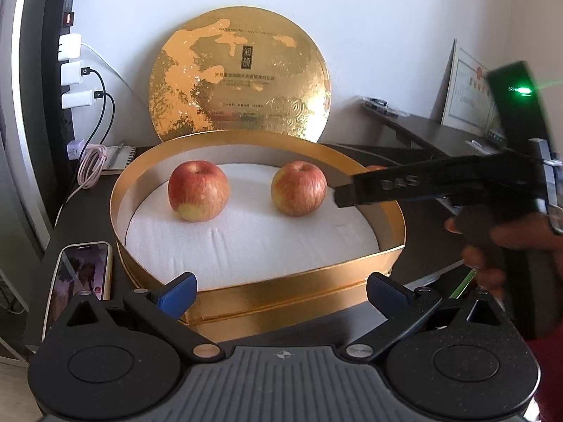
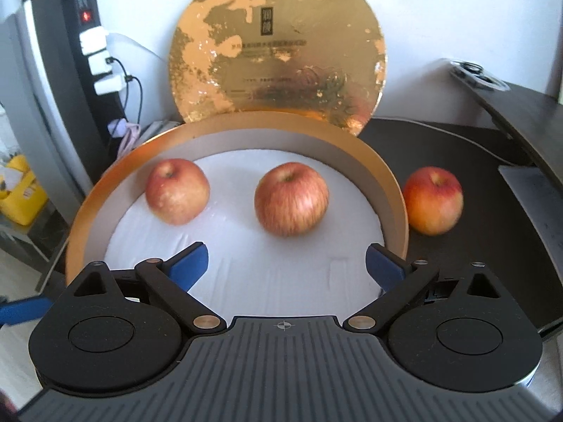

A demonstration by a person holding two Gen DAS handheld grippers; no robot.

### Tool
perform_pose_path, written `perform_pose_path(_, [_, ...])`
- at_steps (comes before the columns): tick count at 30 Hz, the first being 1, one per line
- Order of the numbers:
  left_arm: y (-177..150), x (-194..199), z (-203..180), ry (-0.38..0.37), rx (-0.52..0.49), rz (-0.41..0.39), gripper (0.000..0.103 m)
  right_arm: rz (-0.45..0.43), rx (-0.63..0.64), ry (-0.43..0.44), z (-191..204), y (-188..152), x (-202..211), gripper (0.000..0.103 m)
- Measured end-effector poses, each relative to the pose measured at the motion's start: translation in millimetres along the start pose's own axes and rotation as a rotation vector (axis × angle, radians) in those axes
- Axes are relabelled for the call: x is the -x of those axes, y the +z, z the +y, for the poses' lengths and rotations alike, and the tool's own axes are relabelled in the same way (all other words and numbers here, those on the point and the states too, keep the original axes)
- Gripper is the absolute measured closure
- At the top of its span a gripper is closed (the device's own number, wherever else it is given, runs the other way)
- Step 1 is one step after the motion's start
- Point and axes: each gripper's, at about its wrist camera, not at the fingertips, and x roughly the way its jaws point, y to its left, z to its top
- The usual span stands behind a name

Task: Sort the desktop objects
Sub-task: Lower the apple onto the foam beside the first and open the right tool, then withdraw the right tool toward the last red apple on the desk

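Note:
A round gold box with white foam lining stands on the dark desk. Two red-yellow apples rest on the foam: the left apple and the right apple. A third apple lies on the desk just outside the box's right wall. My left gripper is open and empty at the box's near wall. My right gripper is open and empty above the near foam, well short of the apples. In the left wrist view the right gripper's black finger reaches over the box's right rim.
The gold lid leans upright against the wall behind the box. A phone lies left of the box. A power strip with chargers and cables stands at far left. A framed certificate and a raised shelf stand right.

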Motion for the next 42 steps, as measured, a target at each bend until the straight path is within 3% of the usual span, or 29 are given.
perform_pose_path(6, [-2.6, 1.6, -15.2, -0.007, -0.016, 0.009, 0.000, -0.005, -0.031, -0.026, -19.3, -20.7, 26.6, 0.004])
perform_pose_path(17, [-0.8, -3.2, -33.4, 0.015, -0.037, 0.028, 0.000, 0.015, -0.102, -0.031, -50.6, -47.2, 33.8, 0.004])
perform_pose_path(30, [6.4, -15.9, -36.0, 0.010, -0.033, 0.023, 0.000, -0.037, -0.152, -0.059, -77.5, -48.9, 29.7, 0.004])
perform_pose_path(42, [24.4, -45.4, -41.4, -0.020, -0.048, 0.032, 0.000, -0.047, -0.261, -0.109, -132.1, -38.9, -0.8, 0.005])
